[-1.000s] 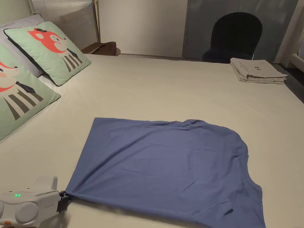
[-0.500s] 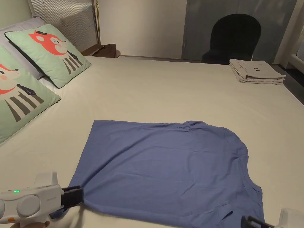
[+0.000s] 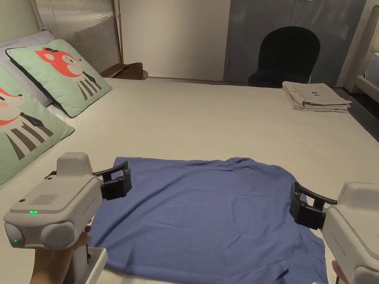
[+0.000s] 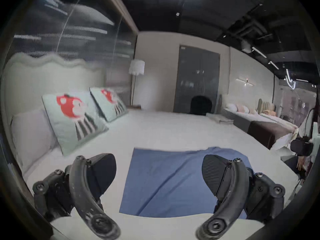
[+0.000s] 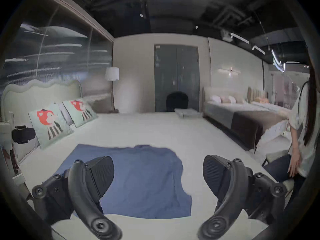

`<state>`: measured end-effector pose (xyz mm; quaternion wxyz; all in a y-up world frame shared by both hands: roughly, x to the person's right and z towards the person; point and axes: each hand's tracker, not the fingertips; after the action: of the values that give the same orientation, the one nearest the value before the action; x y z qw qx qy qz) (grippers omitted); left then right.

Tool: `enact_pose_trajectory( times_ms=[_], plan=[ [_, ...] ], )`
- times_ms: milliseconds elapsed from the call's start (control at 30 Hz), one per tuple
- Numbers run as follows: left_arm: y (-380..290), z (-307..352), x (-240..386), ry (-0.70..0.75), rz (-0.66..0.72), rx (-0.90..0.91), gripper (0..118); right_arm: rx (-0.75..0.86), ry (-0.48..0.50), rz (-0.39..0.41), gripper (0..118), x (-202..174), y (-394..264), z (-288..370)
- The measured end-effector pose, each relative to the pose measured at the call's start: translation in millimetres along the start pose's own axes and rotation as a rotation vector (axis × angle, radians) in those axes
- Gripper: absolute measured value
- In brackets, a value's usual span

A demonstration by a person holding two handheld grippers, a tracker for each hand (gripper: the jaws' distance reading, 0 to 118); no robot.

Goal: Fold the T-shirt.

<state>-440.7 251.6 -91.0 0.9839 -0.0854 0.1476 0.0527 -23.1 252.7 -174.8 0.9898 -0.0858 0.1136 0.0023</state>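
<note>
A blue T-shirt [image 3: 207, 214] lies flat on the cream bed [image 3: 207, 118], hem to the left and neck end to the right. My left gripper [image 3: 118, 181] hovers over its far-left corner, jaws wide apart and empty. My right gripper [image 3: 301, 207] hangs at the shirt's right edge near the shoulder, also open and holding nothing. In the left gripper view the T-shirt [image 4: 166, 179] shows between and below the open left gripper [image 4: 159, 172]. In the right gripper view the T-shirt [image 5: 142, 174] lies under the open right gripper [image 5: 158, 171].
Two green fox pillows [image 3: 61, 70] [image 3: 22, 122] lean at the bed's left side. A stack of folded beige clothes [image 3: 314, 97] sits at the far right corner, with a black chair [image 3: 287, 55] behind. A person [image 5: 297, 139] sits to the right, beside a second bed [image 5: 242, 120].
My left gripper has let go of the shirt's near-left corner, opened and risen toward the far-left corner. My right gripper has come up into view at the shirt's right edge.
</note>
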Motion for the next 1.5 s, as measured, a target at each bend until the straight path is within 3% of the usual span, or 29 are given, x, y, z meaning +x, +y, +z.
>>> enact_pose_trajectory(
  times_ms=[100,133,167,233,267,300,533,700,767,900,967,1267,1333,1400,1500],
  plan=[
    [2,3,8,-0.017,-0.028,0.043,97,0.038,-0.014,0.032,92,-5,4,4],
    [2,4,10,-0.022,-0.039,0.049,87,0.05,-0.011,0.045,83,-6,5,5],
    [1,4,13,-0.025,-0.049,0.051,73,0.053,-0.017,0.058,70,-8,5,6],
    [0,3,19,-0.016,-0.086,0.046,15,0.068,-0.03,0.092,32,-10,5,6],
    [-1,1,20,-0.019,-0.088,0.039,0,0.071,-0.035,0.109,14,-12,4,6],
    [-1,1,18,-0.029,-0.09,0.033,0,0.073,-0.037,0.12,1,-12,4,6],
    [-9,-7,11,-0.031,-0.105,-0.047,0,0.065,-0.03,0.122,0,-10,3,6],
    [-27,-21,-13,0.022,-0.065,-0.313,1,0.056,-0.025,0.115,0,-7,1,7],
    [-41,-19,-27,0.011,0.001,-0.377,6,0.046,-0.022,0.113,0,-4,-1,6],
    [-69,-14,-49,0.04,0.03,-0.5,83,0.021,-0.02,0.108,0,0,-5,4],
    [-83,-10,-55,0.068,0.008,-0.53,95,0.013,-0.018,0.102,0,1,-8,3],
    [-131,-9,-76,0.135,0.046,-0.656,92,-0.027,-0.026,0.101,0,7,-18,4],
    [-139,-12,-79,0.123,0.054,-0.67,71,-0.034,-0.028,0.099,0,9,-20,5],
    [-146,-17,-76,0.119,0.042,-0.703,34,-0.044,-0.033,0.091,0,12,-23,6],
    [-158,-22,-76,0.105,0.009,-0.714,14,-0.066,-0.045,0.072,0,18,-28,7]
  ],
)
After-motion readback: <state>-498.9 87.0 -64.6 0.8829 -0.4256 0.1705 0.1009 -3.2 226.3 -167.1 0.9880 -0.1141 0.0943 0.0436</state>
